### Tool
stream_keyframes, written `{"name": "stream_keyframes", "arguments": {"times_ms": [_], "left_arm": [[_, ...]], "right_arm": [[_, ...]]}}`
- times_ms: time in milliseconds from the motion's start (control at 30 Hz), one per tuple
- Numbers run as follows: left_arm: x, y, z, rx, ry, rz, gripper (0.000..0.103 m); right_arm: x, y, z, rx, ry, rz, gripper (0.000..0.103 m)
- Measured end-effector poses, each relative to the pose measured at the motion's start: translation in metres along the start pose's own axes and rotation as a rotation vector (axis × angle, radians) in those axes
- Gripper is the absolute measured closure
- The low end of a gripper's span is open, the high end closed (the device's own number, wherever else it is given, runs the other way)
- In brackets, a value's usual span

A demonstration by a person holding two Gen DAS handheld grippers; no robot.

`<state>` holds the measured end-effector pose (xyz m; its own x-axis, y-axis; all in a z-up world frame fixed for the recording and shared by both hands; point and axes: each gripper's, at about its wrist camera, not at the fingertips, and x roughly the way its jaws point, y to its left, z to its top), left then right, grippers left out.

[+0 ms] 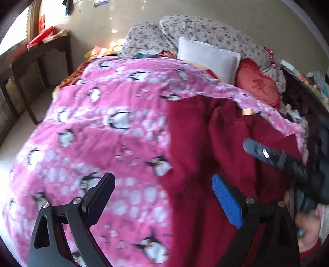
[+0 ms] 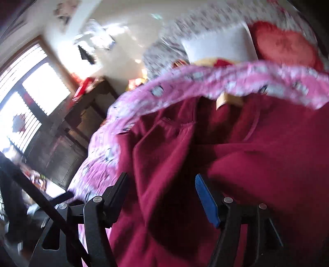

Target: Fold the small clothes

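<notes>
Walls: we see a pale beige wall (image 1: pixel 236 16) behind the bed, with glare patches.
Window: we find a wood-framed window (image 2: pixel 30 86), slatted and very bright.
Furniture: we note a dark wooden side table (image 1: pixel 41 49) against the wall, red boxes (image 1: pixel 41 36) on top.
Floor: we see a light floor (image 1: pixel 12 135) beside the bed.
Bedding: we see floral pillows (image 1: pixel 195 28) and a white cushion (image 1: pixel 207 55).

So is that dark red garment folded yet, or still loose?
Still loose. The dark red garment lies rumpled in uneven creases on the pink penguin blanket, with no tidy edges. Both pairs of fingers are open, holding nothing.
</notes>
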<state>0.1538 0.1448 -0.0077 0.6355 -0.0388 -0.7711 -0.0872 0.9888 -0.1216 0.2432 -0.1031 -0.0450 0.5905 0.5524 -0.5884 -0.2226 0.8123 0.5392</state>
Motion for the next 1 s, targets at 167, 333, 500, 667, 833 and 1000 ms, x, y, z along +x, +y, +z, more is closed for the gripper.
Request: {"name": "stream_keyframes", "arguments": {"times_ms": [167, 333, 500, 667, 833, 1000], "left_arm": [[-0.008, 0.042, -0.001, -0.079, -0.020, 0.000, 0.008], [0.000, 0.056, -0.001, -0.149, 0.007, -0.093, 0.008], [0.020, 0.039, 0.000, -0.103, 0.048, -0.100, 0.008], [0.047, 0.039, 0.001, -0.098, 0.089, -0.081, 0.005], [0.081, 0.030, -0.007, -0.073, 0.171, -0.068, 0.006], [0.075, 0.012, 0.002, -0.049, 0.188, -0.170, 0.083]], "right_arm": [[-0.003, 0.048, -0.008, -0.100, -0.007, 0.242, 0.042], [-0.027, 0.047, -0.022, -0.087, 0.030, 0.307, 0.041], [-0.091, -0.004, -0.024, -0.055, -0.085, 0.134, 0.040], [-0.150, -0.058, -0.023, -0.047, -0.221, -0.117, 0.025], [-0.168, -0.109, -0.016, 0.049, -0.242, -0.236, 0.025], [-0.144, -0.121, -0.005, 0.041, -0.189, -0.285, 0.055]]}}
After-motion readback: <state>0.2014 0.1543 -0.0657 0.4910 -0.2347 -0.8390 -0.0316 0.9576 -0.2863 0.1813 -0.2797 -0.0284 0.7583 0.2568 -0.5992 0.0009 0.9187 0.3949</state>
